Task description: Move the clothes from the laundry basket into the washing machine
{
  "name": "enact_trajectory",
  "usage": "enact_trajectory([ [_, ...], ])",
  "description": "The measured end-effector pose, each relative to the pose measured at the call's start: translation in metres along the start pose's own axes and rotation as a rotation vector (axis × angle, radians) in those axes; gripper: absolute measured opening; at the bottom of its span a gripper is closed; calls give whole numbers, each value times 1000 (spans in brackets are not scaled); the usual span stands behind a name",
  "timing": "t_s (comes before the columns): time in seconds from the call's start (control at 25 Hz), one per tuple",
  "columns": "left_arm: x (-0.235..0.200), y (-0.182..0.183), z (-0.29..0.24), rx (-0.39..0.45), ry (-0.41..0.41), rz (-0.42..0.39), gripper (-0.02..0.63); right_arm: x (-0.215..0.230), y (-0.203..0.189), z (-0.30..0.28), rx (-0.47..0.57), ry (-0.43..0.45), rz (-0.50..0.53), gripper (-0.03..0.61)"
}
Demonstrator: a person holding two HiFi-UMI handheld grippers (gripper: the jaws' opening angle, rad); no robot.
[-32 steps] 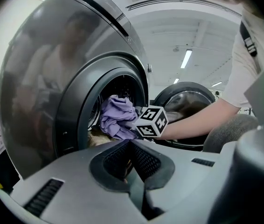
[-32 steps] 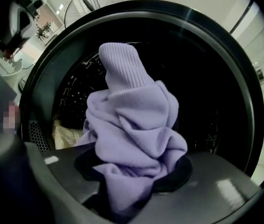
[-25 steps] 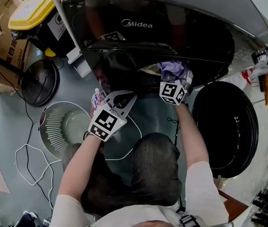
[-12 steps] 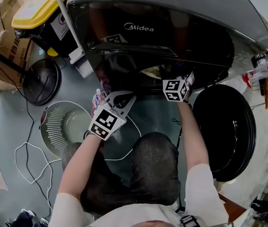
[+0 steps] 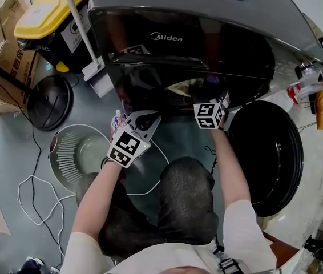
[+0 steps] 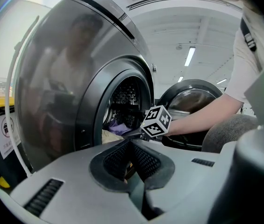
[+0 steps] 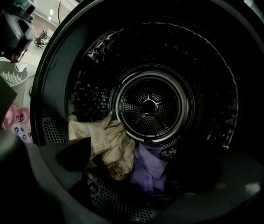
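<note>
Gaping empty after just opening, right gripper (image 5: 210, 96) is risking dragging shirt (image 7: 150, 169) out on withdrawal; left gripper (image 6: 132, 146) is sitting clenched, empty.

"Where are the clothes?"
"In the drum (image 7: 150, 106) of the washing machine (image 5: 207, 33): one garment (image 7: 101, 141) on the left, touching a second garment (image 7: 148, 167) on its right."
"The laundry basket (image 5: 59, 138)?"
"On the floor (image 5: 13, 153), in front of the machine and left of its open door (image 5: 270, 153)."

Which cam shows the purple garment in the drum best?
Right gripper view: purple garment lies unobstructed in the drum. Left gripper view catches only a sliver; head view, barely a hint.
</note>
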State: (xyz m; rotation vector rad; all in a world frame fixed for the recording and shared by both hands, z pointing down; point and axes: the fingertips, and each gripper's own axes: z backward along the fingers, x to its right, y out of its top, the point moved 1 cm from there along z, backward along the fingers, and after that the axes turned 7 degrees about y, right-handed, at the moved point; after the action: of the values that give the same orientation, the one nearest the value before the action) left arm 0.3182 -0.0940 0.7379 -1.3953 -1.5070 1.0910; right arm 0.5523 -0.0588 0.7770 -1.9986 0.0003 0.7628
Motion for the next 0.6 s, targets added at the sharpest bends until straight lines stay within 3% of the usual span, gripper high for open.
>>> enact_trajectory([
  [0.32,-9,2,8,15,21,25,6,-1,19,28,15,-18,-101,566],
  [0.6,-14,6,11,28,34,35,6,-3,46,57,67,-10,-132,432],
])
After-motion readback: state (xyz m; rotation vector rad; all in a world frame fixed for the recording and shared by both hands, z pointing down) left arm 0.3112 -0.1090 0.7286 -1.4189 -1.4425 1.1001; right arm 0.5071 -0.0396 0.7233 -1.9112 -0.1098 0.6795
